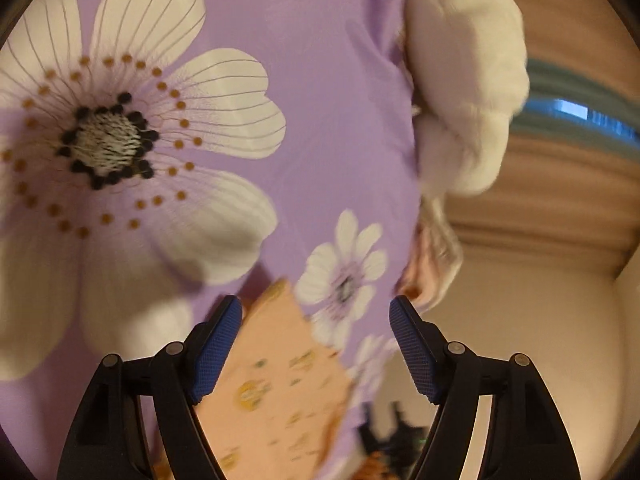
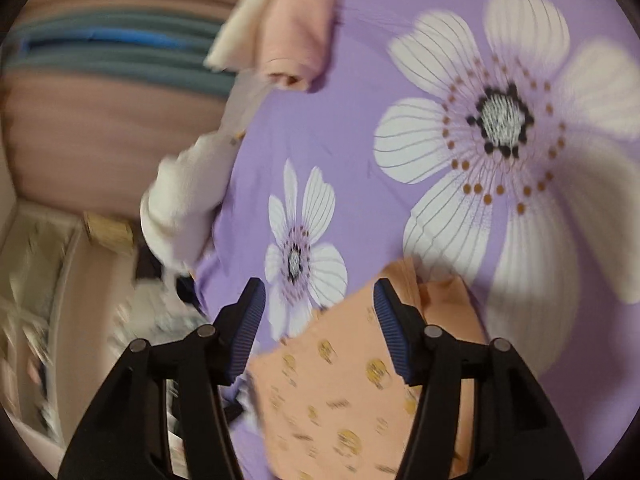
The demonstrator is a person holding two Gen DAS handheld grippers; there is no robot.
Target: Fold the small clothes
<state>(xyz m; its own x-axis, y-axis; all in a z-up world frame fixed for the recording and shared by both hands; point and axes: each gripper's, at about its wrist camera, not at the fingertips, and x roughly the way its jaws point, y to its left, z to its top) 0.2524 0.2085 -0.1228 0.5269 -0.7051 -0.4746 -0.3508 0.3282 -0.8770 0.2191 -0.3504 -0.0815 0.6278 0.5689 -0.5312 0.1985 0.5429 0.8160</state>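
Purple bedsheet [image 1: 328,80] with large white flowers, spread flat and filling most of both views. Peach printed garment [image 1: 276,392] lying on it near the lower middle of the left wrist view, small yellow motifs scattered over the cloth, one pointed corner reaching up between the jaws. Left gripper [image 1: 316,312] hanging just above that garment, jaws spread wide, blue pads clear of the fabric on both sides, nothing pinched. Same peach garment [image 2: 340,400] in the right wrist view, lying flat toward the near edge of the sheet, a folded layer of plain peach cloth showing beyond it under the right finger. Right gripper [image 2: 320,292] over its upper corner, jaws parted and nothing clamped between them; right pad possibly brushing the cloth, hard to say through the blur. White fluffy garment [image 1: 464,92] bunched at the sheet's far edge, upper right of the left wrist view. Pink garment [image 2: 296,24] heaped beside a white one [image 2: 188,196] along the sheet's left edge in the right wrist view. Beyond the bed edge, brown curtain folds [image 1: 568,184] with a teal-blue band [image 2: 120,52] across them. Motion blur over both views, lower corners especially.
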